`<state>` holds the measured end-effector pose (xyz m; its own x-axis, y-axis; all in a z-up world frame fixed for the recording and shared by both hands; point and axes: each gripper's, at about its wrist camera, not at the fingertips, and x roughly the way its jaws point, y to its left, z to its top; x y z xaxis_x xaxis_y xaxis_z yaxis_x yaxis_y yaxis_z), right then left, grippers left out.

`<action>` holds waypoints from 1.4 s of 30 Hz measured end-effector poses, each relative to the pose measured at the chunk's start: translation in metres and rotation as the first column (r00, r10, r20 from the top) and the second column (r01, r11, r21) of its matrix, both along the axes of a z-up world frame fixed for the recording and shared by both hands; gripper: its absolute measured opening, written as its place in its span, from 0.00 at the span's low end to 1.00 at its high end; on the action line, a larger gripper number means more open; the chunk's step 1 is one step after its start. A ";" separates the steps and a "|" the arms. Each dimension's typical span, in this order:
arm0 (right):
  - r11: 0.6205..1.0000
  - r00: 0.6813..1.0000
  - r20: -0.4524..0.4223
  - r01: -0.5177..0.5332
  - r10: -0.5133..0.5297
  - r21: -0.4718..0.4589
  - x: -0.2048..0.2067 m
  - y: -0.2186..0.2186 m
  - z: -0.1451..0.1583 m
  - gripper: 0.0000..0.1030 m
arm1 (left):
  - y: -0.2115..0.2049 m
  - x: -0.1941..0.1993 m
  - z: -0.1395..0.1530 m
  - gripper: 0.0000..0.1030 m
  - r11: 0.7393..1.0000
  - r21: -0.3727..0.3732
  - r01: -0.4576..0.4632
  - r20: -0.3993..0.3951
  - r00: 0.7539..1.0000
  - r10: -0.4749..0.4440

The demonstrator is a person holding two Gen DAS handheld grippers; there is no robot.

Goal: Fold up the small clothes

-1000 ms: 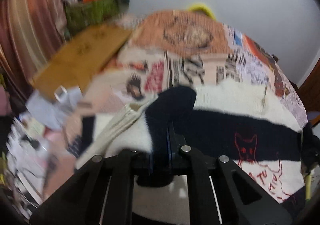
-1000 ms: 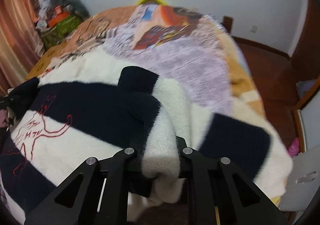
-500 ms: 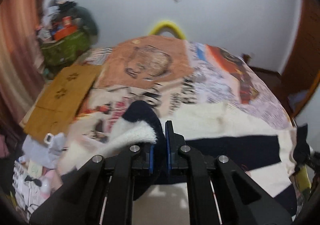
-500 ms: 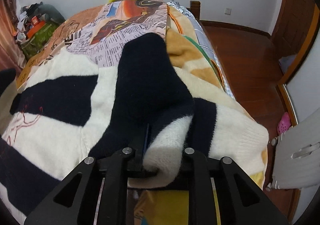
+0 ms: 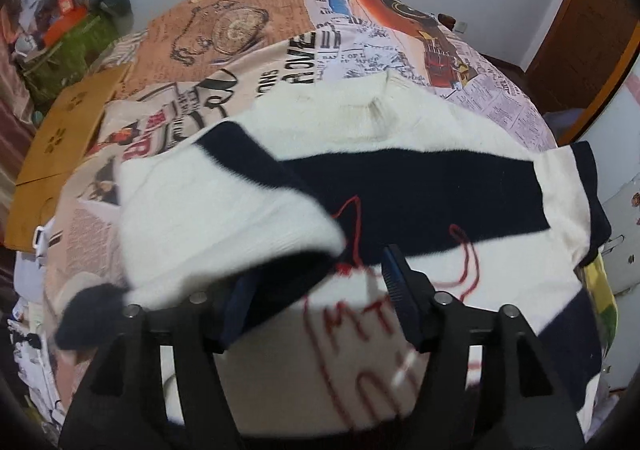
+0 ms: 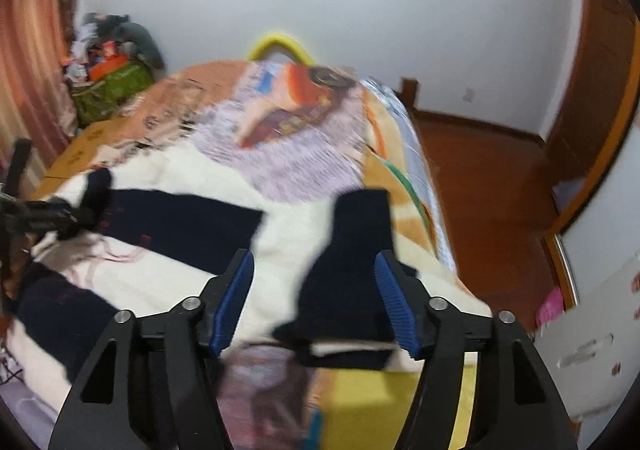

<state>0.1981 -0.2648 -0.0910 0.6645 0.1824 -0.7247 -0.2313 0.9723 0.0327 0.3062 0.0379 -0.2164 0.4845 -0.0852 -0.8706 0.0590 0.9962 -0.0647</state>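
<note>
A white and navy striped fleece sweater [image 5: 420, 186] with red stitched drawing lies flat on the bed. Its left sleeve [image 5: 224, 218] is folded over the body and drapes across my left gripper's left finger. My left gripper [image 5: 316, 294] is open over the sweater's front. In the right wrist view the sweater [image 6: 160, 250] lies at the bed's near corner, its navy-cuffed right sleeve [image 6: 352, 262] folded inward between my fingers. My right gripper [image 6: 314, 290] is open above that sleeve. The left gripper [image 6: 36, 210] shows at the left edge.
The bed has a newspaper-print cover [image 5: 320, 42]. A cardboard sheet [image 5: 68, 130] lies at its left side. A green basket of clutter [image 6: 112, 90] stands in the far corner. The wooden floor [image 6: 492, 186] and a white plastic object [image 6: 592, 350] are to the right.
Both grippers have opened and let go of the sleeves. The sleeves now lie folded inward on the sweater. Both grippers have pulled back a little.
</note>
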 end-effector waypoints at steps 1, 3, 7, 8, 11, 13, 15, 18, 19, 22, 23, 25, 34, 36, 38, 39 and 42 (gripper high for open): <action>1.000 1.000 0.011 -0.024 0.024 0.000 -0.001 0.008 0.004 0.64 | 0.008 -0.007 0.005 0.65 1.000 -0.016 -0.012 0.007 1.000 0.012; 0.997 0.996 0.032 -0.082 0.082 -0.005 0.001 0.029 0.010 0.65 | 0.024 -0.018 0.013 0.72 0.998 -0.052 -0.042 0.017 0.999 0.043; 0.985 0.984 0.049 -0.172 0.173 -0.009 0.005 0.068 0.011 0.67 | 0.067 -0.053 0.026 0.76 0.983 -0.122 -0.136 0.041 0.989 0.141; 0.982 0.981 0.044 -0.190 0.190 -0.007 0.010 0.078 0.008 0.67 | 0.075 -0.059 0.027 0.77 0.981 -0.118 -0.154 0.043 0.986 0.160; 0.971 0.971 0.014 -0.240 0.240 0.017 0.023 0.105 -0.006 0.67 | 0.104 -0.083 0.025 0.81 0.968 -0.117 -0.223 0.042 0.972 0.229; 0.966 0.966 -0.010 -0.258 0.258 0.023 0.026 0.119 -0.014 0.67 | 0.125 -0.096 0.018 0.81 0.950 -0.143 -0.278 0.024 0.959 0.284; 0.962 0.961 -0.039 -0.273 0.274 0.018 0.031 0.134 -0.026 0.67 | 0.145 -0.109 0.005 0.81 0.921 -0.201 -0.333 -0.013 0.941 0.337; 0.959 0.954 -0.096 -0.284 0.282 -0.003 0.041 0.150 -0.046 0.67 | 0.158 -0.116 -0.010 0.81 0.895 -0.276 -0.352 -0.070 0.936 0.346; 0.958 0.951 -0.124 -0.286 0.284 -0.003 0.045 0.153 -0.055 0.67 | 0.161 -0.116 -0.016 0.81 0.884 -0.295 -0.363 -0.088 0.931 0.353; 0.959 0.937 -0.216 -0.284 0.275 -0.008 0.050 0.156 -0.078 0.67 | 0.171 -0.114 -0.029 0.81 0.843 -0.359 -0.400 -0.138 0.916 0.376; 0.959 0.932 -0.238 -0.284 0.272 -0.013 0.050 0.155 -0.083 0.67 | 0.174 -0.115 -0.031 0.81 0.827 -0.384 -0.410 -0.141 0.911 0.386; 0.956 0.917 -0.294 -0.291 0.269 -0.033 0.051 0.156 -0.099 0.67 | 0.181 -0.116 -0.029 0.81 0.798 -0.436 -0.417 -0.131 0.906 0.402; 0.957 0.904 -0.332 -0.289 0.269 -0.011 0.051 0.150 -0.106 0.67 | 0.207 -0.090 -0.047 0.82 0.686 -0.544 -0.482 -0.204 0.870 0.450; 0.958 0.904 -0.332 -0.287 0.269 -0.006 0.051 0.149 -0.106 0.67 | 0.208 -0.083 -0.045 0.78 0.710 -0.502 -0.494 -0.183 0.863 0.472; 0.959 0.904 -0.333 -0.283 0.268 0.005 0.050 0.147 -0.105 0.67 | 0.207 -0.075 -0.039 0.59 0.753 -0.425 -0.502 -0.151 0.860 0.488; 0.960 0.904 -0.334 -0.280 0.268 0.012 0.051 0.147 -0.105 0.67 | 0.206 -0.071 -0.036 0.52 0.778 -0.374 -0.505 -0.132 0.859 0.495; 0.963 0.907 -0.326 -0.269 0.265 0.033 0.050 0.146 -0.104 0.67 | 0.204 -0.059 -0.027 0.18 0.828 -0.230 -0.512 -0.086 0.858 0.506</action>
<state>0.2479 -0.1185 -0.1945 0.3199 0.3098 -0.8954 -0.4609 0.8765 0.1385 0.2473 0.2423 -0.2431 0.4991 -0.0353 -0.8658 -0.4561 0.8389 -0.2971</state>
